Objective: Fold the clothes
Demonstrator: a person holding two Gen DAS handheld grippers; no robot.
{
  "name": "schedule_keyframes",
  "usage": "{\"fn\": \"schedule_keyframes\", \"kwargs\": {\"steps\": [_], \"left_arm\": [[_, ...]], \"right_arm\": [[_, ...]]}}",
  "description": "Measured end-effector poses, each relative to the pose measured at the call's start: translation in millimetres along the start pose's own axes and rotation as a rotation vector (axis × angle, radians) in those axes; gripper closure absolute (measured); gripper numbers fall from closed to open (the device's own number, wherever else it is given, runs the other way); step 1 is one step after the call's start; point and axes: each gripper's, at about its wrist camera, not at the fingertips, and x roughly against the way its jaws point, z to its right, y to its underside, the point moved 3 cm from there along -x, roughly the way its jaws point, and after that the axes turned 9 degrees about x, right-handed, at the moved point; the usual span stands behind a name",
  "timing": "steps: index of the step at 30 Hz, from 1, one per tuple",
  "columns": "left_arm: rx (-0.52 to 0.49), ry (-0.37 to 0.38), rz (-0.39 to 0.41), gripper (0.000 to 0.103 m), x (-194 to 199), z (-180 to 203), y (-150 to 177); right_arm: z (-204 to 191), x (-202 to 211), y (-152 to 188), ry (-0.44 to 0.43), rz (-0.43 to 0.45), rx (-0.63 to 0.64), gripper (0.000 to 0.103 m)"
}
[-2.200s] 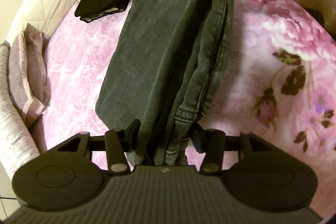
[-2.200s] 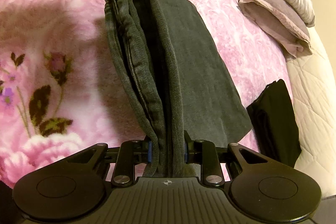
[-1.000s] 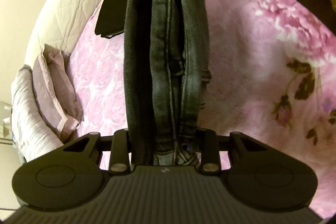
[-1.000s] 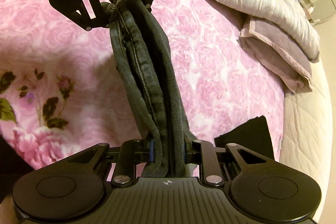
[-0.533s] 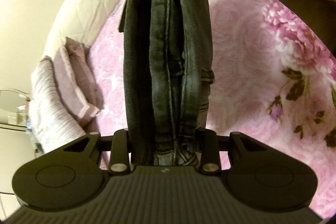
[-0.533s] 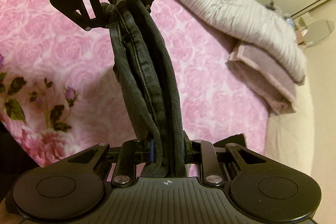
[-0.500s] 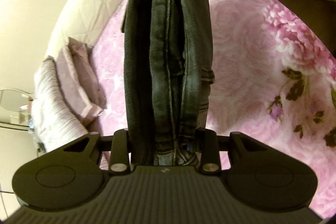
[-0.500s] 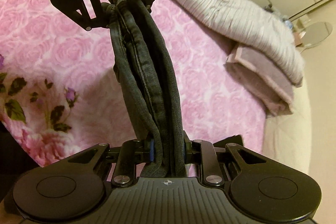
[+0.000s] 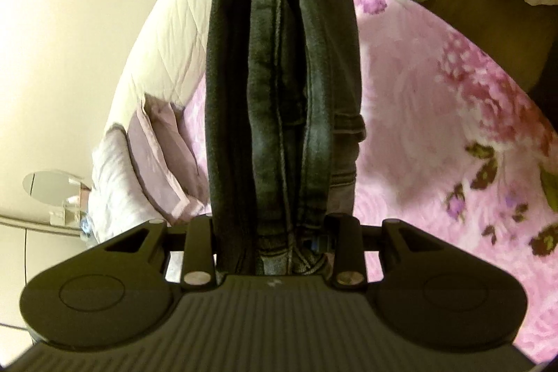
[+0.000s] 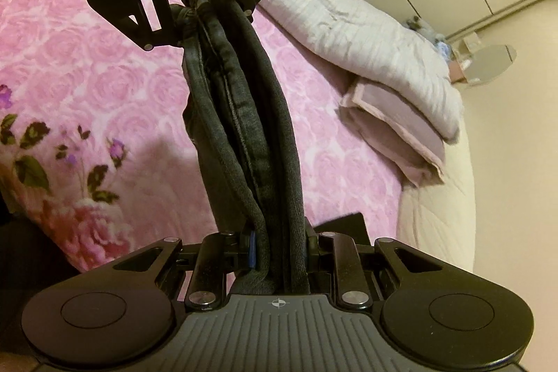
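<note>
1. The dark grey jeans point(image 9: 279, 86) were bunched into a thick folded band and strung between the 2 grippers, clear of the pink floral blanket point(image 9: 436, 128) on the bed below

2. The left gripper point(image 9: 272, 243) had its jaws drawn part-way in and pressed on 1 end of the band; several denim layers filled the gap between the fingers

3. The right gripper point(image 10: 279, 253) was clamped the same way on the other end, its jaws narrowed onto the stacked folds, and nothing else was in its hold

4. In the right wrist view the left gripper point(image 10: 205, 6) appeared at the far end of the band, so the 2 tools faced each other along the cloth

5. The long axis of the jeans point(image 10: 240, 135) ran straight from 1 gripper to the other, with a slight sag in the middle and a hem hanging off 1 side

6. Neither hand was nearer: each held its own end, and the blanket lay underneath both

7. A folded black garment point(image 10: 345, 222) lay on the blanket just beyond the right gripper, with a lilac pillow point(image 10: 394, 131) and a pale grey quilt point(image 10: 366, 33) farther off

8. My judgement: lowering the band evenly would depend on keeping that axis level and parallel to the bed, beside the black garment and not on top of it
</note>
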Motion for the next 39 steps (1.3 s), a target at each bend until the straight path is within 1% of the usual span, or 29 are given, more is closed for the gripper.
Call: {"fn": "schedule_keyframes", "kwargs": {"steps": [5, 9, 12, 15, 17, 19, 21, 23, 24, 26, 28, 30, 31, 33, 35, 36, 39], "left_arm": [[-0.035, -0.028, 0.038, 0.072, -20, -20, -44], [-0.049, -0.066, 0.059, 0.072, -56, -49, -94], [-0.038, -0.097, 0.057, 0.072, -98, -78, -140], [-0.02, -0.123, 0.048, 0.072, -151, -105, -187], [-0.002, -0.154, 0.039, 0.072, -191, -119, -215], [0.017, -0.203, 0.036, 0.072, -234, -127, -240], [0.031, -0.234, 0.038, 0.072, -277, -121, -260], [0.031, -0.224, 0.028, 0.071, -321, -99, -273], [0.022, -0.198, 0.016, 0.071, -342, -82, -276], [-0.01, -0.122, -0.015, 0.068, -380, -44, -276], [-0.039, -0.053, -0.042, 0.064, -412, -8, -276], [-0.059, -0.011, -0.055, 0.059, -422, 17, -272], [-0.066, -0.005, -0.054, 0.058, -425, 26, -269], [-0.068, -0.022, -0.024, 0.054, -422, 29, -262], [-0.087, -0.02, 0.005, 0.052, -416, 28, -257], [-0.101, -0.018, 0.019, 0.049, -412, 27, -254], [-0.121, -0.025, 0.063, 0.049, -402, 21, -249]], "right_arm": [[27, 3, 35, 0.042, -0.015, -0.028, 0.082], [72, -9, 76, 0.088, -0.014, -0.028, 0.082], [116, -30, 117, 0.116, -0.001, -0.014, 0.082], [167, -65, 165, 0.153, 0.011, 0.019, 0.082], [199, -94, 197, 0.179, 0.018, 0.047, 0.082], [224, -124, 228, 0.218, 0.025, 0.085, 0.082], [238, -158, 260, 0.275, 0.033, 0.118, 0.081], [235, -196, 290, 0.29, 0.021, 0.116, 0.081], [228, -217, 304, 0.282, 0.009, 0.107, 0.081], [204, -260, 333, 0.224, -0.02, 0.095, 0.081], [175, -300, 355, 0.101, -0.053, 0.087, 0.081], [156, -317, 364, 0.036, -0.069, 0.065, 0.081], [147, -326, 368, 0.004, -0.076, 0.055, 0.08], [139, -323, 371, 0.015, -0.063, 0.044, 0.076], [136, -319, 372, 0.014, -0.06, 0.042, 0.073], [135, -318, 373, 0.014, -0.059, 0.04, 0.072], [127, -314, 375, 0.01, -0.062, 0.077, 0.071]]}}
